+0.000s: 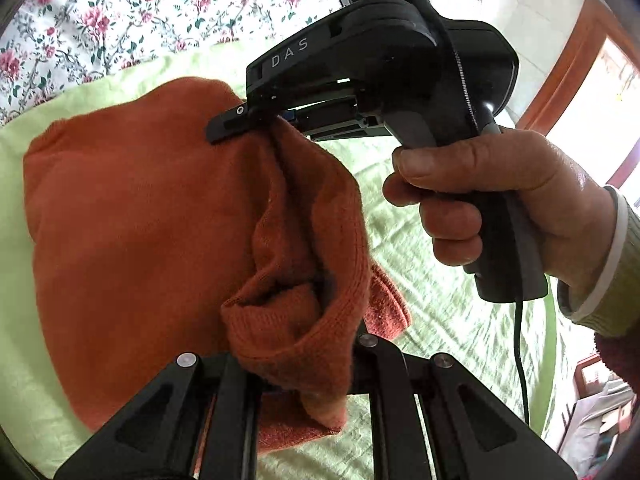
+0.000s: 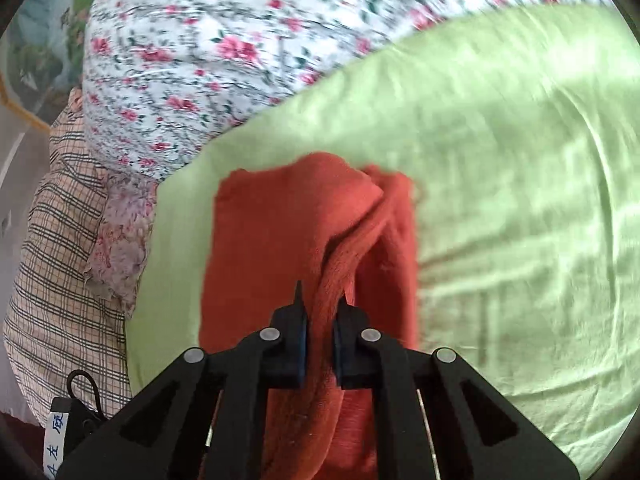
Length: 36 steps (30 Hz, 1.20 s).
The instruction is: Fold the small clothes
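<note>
Closest to us in the left wrist view, our left gripper (image 1: pixel 296 384) has a thick bunch of the orange knit garment (image 1: pixel 140 240) spilling over its closed fingers — we read that as a pinch on a ribbed hem or cuff, though the cloth hides the pads themselves. Further in, up and to the right, our right gripper (image 1: pixel 256 120), held in a hand (image 1: pixel 500 208), has its narrow jaws nipped on another fold of the same garment. In the right wrist view that grip is plain: the blue pads (image 2: pixel 302 340) squeeze a rope of red-orange knit (image 2: pixel 312 240) between them.

Most of the garment lies on the pale green sheet (image 1: pixel 440 280), its far and left part flat, the near right part lifted and gathered between our two grips. A flowered quilt (image 2: pixel 224 48) lies beyond the sheet, with a checked cloth (image 2: pixel 60 240) at far left.

We judge that we are mid-fold: one edge is raised at two points, ready to be carried over the flat part. Next we need both hands moving together across the garment, keeping the lifted edge taut and level between them — then lowering it so the edges line up before we let go. Uneven travel would leave a skewed, wrinkled fold.
</note>
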Available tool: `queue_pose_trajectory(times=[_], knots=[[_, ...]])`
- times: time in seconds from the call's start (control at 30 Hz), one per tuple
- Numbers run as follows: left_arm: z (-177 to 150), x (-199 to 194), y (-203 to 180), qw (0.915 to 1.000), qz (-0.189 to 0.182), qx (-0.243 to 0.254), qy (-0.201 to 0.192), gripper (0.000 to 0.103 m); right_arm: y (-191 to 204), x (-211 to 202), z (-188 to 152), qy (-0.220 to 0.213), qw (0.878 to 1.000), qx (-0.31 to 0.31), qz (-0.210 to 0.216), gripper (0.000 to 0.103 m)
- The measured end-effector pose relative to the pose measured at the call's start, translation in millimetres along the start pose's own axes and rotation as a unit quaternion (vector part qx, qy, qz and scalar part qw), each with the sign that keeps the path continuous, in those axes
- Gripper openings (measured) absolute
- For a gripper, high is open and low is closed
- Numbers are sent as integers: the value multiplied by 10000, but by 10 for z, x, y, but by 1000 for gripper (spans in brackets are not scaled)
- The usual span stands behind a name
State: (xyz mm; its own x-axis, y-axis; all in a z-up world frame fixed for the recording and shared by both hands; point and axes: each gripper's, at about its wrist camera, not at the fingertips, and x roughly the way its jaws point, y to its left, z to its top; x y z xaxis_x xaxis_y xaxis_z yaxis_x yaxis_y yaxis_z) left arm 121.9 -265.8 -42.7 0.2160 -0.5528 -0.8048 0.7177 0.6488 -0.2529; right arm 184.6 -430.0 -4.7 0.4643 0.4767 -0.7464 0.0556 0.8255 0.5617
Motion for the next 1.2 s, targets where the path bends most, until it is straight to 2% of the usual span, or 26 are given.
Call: queue_pose_trajectory(times=[0.2, 0.3, 0.33, 0.4, 0.47, 0.5, 0.53, 0.57, 0.67, 0.77, 0.83, 1.0, 1.03, 1.1, 1.13, 1.17, 1.2], knots=[[48, 100, 73, 9997, -65, -135, 178, 17, 13, 54, 5, -54, 9999, -146, -57, 11], [24, 31, 179, 9990, -248, -253, 275, 36, -61, 69, -7, -4, 9997, -69, -230, 16], [-18, -25, 189, 9989, -271, -278, 282, 45, -94, 39, -19, -27, 9996, -31, -263, 23], [-92, -185, 276, 9989, -273, -324, 221, 53, -120, -79, -49, -153, 9989, 30, -441, 32], [-171, -384, 429, 9985, -267, -466, 119, 67, -147, -226, -102, -252, 9976, 131, -633, 53], [-200, -459, 509, 9982, -225, -554, 78, 70, -161, -266, -123, -345, 9972, 123, -646, 60], [-232, -546, 617, 9976, -129, -682, 26, 77, -166, -330, -159, -394, 9968, 187, -668, 69], [-264, -624, 749, 9964, -7, -847, -20, 84, -164, -400, -212, -435, 9969, 228, -623, 75], [-280, -735, 1197, 9885, 89, -1509, -98, 84, -129, -430, -315, -352, 9981, 257, -440, 80], [-279, -688, 1631, 9730, 0, -2306, -6, 84, -102, -332, -398, -146, 9991, 191, -361, 82], [-268, -617, 1859, 9645, -121, -2637, -2, 84, -109, -228, -423, -20, 9993, 189, -324, 82], [-283, -420, 1993, 9569, -472, -2864, 76, 84, -203, -50, -403, 132, 9992, 383, -62, 82], [-254, -343, 2043, 9561, -582, -2870, 126, 84, -216, -24, -391, 155, 9991, 398, -28, 82], [-248, -207, 2024, 9571, -577, -2833, 182, 84, -239, 40, -373, 240, 9987, 428, 114, 82], [-162, -41, 1974, 9578, -595, -2807, 170, 75, -251, 79, -364, 289, 9984, 455, 197, 81], [-169, 14, 1996, 9581, -639, -2789, 156, 64, -259, 118, -360, 315, 9981, 475, 235, 71], [-173, 34, 2001, 9585, -616, -2782, 145, 60, -256, 149, -363, 326, 9981, 465, 239, 61]])
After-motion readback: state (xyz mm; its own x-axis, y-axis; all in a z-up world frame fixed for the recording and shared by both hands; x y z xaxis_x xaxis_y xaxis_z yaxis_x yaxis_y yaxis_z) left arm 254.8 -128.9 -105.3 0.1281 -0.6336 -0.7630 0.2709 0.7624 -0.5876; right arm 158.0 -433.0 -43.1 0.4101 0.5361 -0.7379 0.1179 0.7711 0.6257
